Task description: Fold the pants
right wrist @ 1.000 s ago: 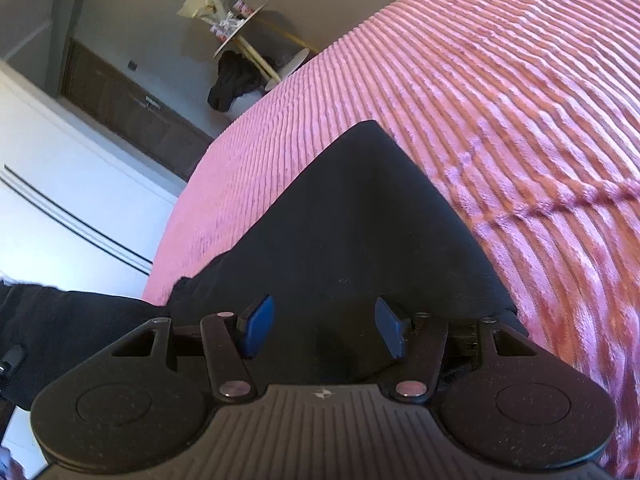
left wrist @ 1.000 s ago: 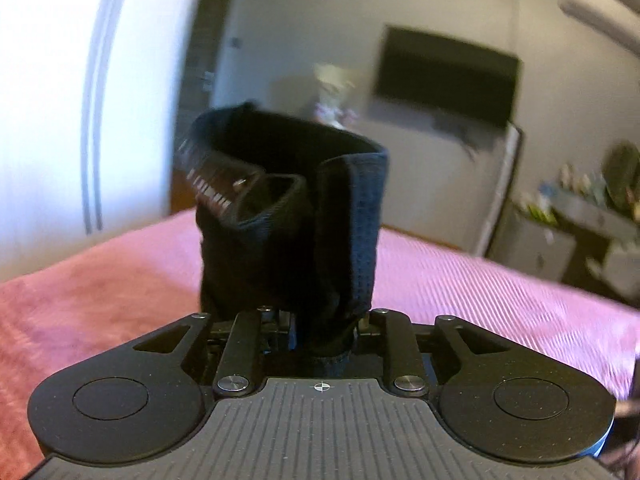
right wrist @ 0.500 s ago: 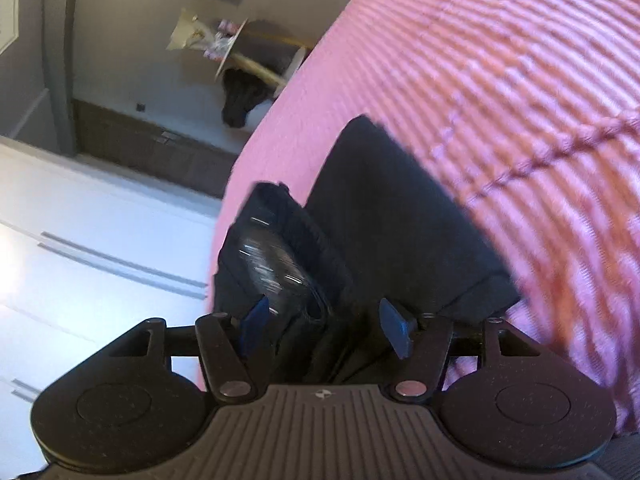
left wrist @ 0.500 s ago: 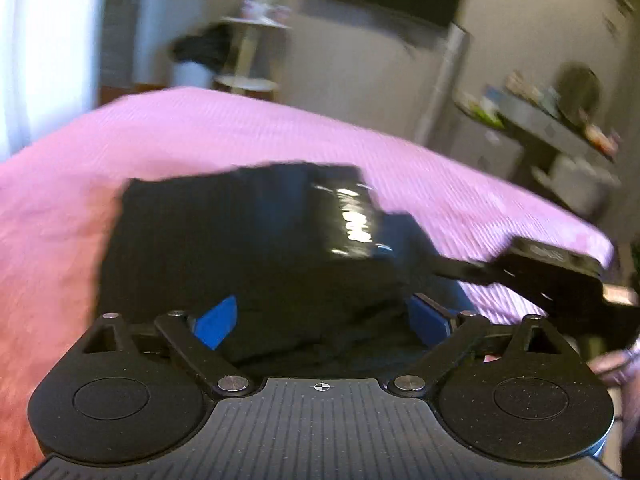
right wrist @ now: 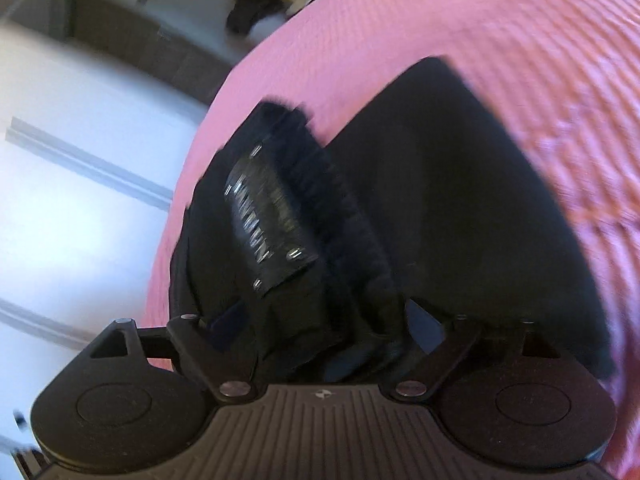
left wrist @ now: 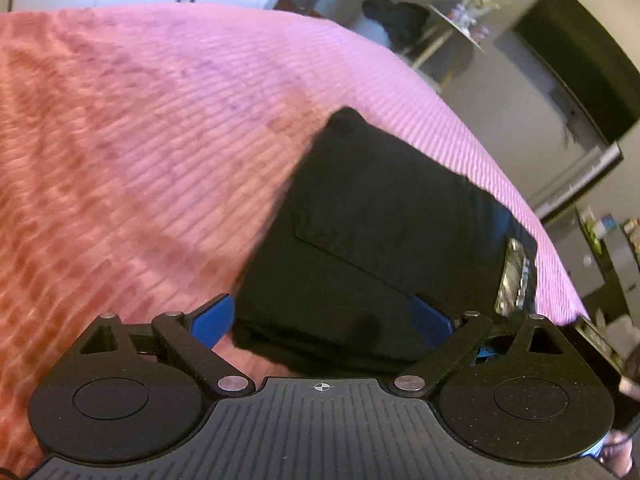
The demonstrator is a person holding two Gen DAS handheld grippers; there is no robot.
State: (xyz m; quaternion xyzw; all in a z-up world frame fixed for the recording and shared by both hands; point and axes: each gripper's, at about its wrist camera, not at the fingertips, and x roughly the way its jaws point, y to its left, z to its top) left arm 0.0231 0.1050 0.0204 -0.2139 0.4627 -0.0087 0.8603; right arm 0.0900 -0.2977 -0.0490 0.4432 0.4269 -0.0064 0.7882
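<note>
My left gripper [left wrist: 320, 320] is spread wide, its blue pads [left wrist: 210, 320] standing on either side of the near edge of the black pants [left wrist: 384, 232] without pinching them. A second ago those same jaws were clamped on a raised bunch of the fabric, held upright before the wardrobe; half a second ago they had already let go, and now the cloth lies flat below them. The pants sit folded into a compact dark block on the pink bedspread [left wrist: 140, 160], a pocket seam showing on top and the shiny waistband label [left wrist: 514, 276] at the right edge.

My right gripper [right wrist: 324, 332] is also parted, and a heap of the pants [right wrist: 460, 208] lies between its fingers; the pads are mostly hidden in dark cloth, and I cannot tell whether they touch it. The waistband label [right wrist: 264, 220] now lies just ahead of this gripper, on a folded layer atop the flat lower layer. One second back that view showed only a single flat panel; the folded layer had come into it half a second ago.

Beyond the bedspread [right wrist: 520, 40] are the white wardrobe doors [right wrist: 80, 200], and in the left view a small round table [left wrist: 452, 28] and a dark screen [left wrist: 580, 64] on the wall.
</note>
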